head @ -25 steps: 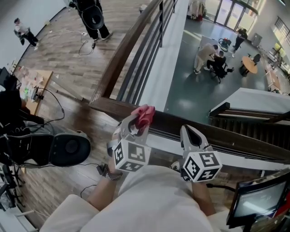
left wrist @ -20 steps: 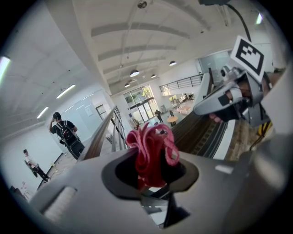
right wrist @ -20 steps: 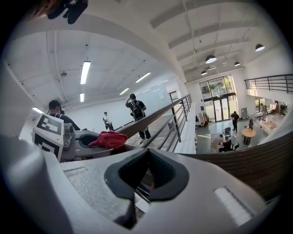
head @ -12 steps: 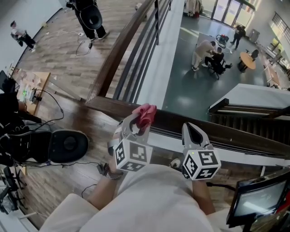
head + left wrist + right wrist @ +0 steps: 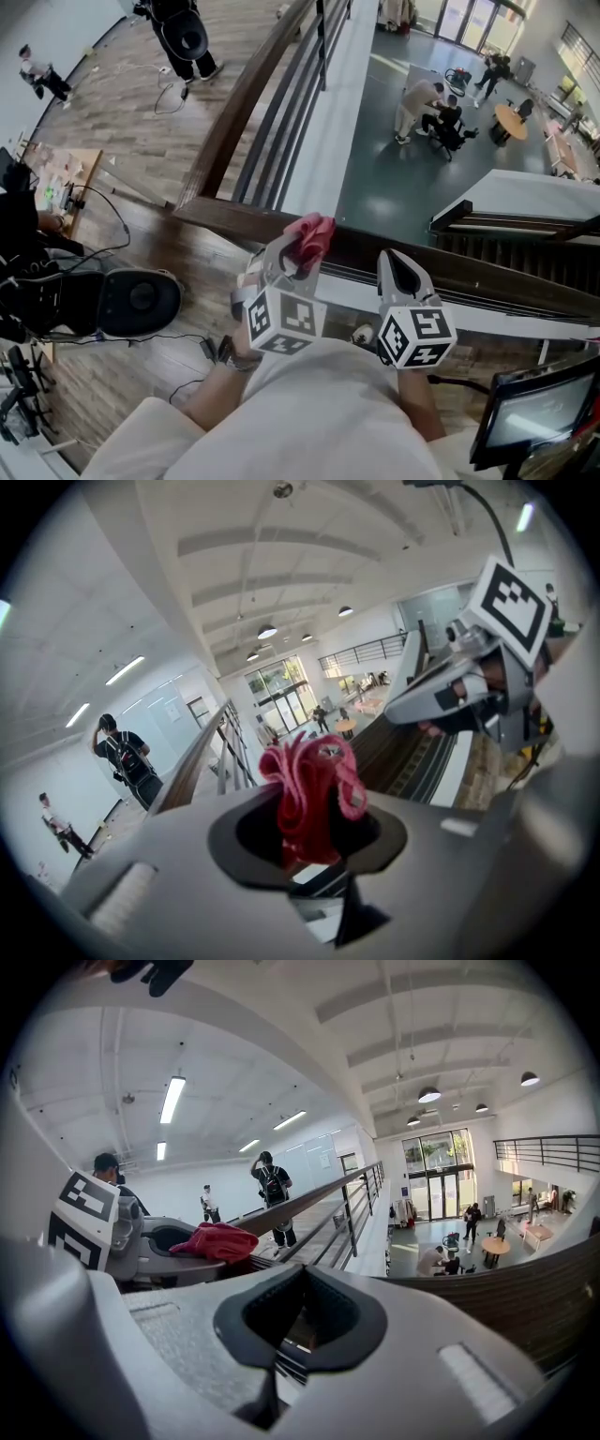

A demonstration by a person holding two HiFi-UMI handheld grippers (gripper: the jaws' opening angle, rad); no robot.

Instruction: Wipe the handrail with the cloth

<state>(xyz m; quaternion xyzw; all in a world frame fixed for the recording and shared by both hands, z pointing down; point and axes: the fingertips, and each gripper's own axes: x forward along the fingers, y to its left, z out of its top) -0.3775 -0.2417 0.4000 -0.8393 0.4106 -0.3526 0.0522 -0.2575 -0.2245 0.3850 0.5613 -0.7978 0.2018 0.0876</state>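
1. The left gripper (image 5: 294, 251), just right of the corner of the wooden handrail (image 5: 487, 278), has its jaws clamped on a bunched pink cloth (image 5: 310, 233).
2. The cloth sits over the handrail's top.
3. The right gripper (image 5: 398, 270), farther right along the handrail, has its jaws pressed together with nothing between them.

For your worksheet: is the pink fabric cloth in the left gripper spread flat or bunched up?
Bunched up: the pink fabric cloth stands crumpled in folds, pinched by the left gripper.

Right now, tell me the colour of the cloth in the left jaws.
Pinkish red; the cloth shows best in the left gripper view.
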